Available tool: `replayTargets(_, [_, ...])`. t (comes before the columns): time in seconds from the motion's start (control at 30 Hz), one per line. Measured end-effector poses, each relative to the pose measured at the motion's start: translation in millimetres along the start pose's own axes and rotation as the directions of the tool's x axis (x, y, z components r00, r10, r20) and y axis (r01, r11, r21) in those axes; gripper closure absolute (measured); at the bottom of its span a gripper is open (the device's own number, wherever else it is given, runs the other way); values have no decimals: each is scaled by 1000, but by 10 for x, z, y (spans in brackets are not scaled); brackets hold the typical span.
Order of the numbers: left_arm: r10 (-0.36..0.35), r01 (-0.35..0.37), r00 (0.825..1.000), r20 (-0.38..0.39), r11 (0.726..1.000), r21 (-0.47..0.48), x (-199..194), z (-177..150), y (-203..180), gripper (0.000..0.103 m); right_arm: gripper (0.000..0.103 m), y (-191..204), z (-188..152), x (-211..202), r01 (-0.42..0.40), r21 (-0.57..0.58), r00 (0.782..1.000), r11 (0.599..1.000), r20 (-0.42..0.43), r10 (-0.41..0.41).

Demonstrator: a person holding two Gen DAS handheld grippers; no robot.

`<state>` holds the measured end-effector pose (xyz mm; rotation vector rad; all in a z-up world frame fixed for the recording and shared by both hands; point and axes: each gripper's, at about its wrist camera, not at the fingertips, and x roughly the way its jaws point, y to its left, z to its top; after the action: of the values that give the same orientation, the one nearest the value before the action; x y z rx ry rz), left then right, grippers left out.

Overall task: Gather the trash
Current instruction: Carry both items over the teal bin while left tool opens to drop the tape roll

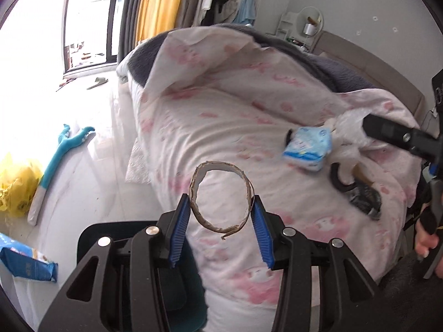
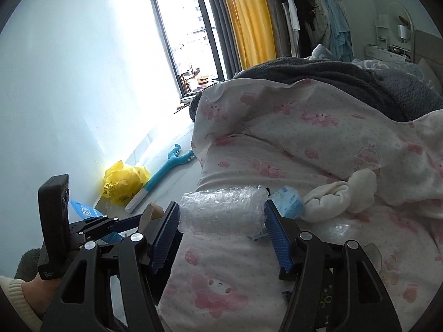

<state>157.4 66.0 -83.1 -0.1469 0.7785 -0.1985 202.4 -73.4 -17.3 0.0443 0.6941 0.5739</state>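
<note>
Cardboard ring [image 1: 221, 197] clamped between left tongs [image 1: 221, 210]; bubble wrap [image 2: 221, 210] apparently gripped between right tongs [image 2: 221, 218].

The ring [image 1: 221, 197] is rough, frayed brown cardboard; the roll [image 2: 221, 211] is glossy clear bubble wrap. Both tongs carry ribbed blue rubbery pads [image 1: 181, 231] on matt black plastic — silver metal pins. The quilt [image 2: 318, 138] is soft matt printed cloth.

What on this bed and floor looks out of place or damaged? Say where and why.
The cardboard ring in the left gripper is squashed oval with a torn end hanging loose. On the pink duvet lie a blue packet and a knotted white cloth. A yellow bag sits crumpled on the floor.
</note>
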Motion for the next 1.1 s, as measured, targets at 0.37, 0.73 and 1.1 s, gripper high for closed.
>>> replayTargets(0.37, [79,-90,986,-144,993,-76,180,-344,571,55,40,566,38,313,-61,-45,996,997,-61,58])
replayTargets(0.73, [90,-142,943,-321,980,-142,386,-757,1043,55,39,1119,-55,697,-128,-54,978,990,-173,117])
replayTargets(1.1, [47,-155,914,-403,958,-241,379,-1046,1438,51,40,1533,-263,1217,-152,-63,931,986,-343,121])
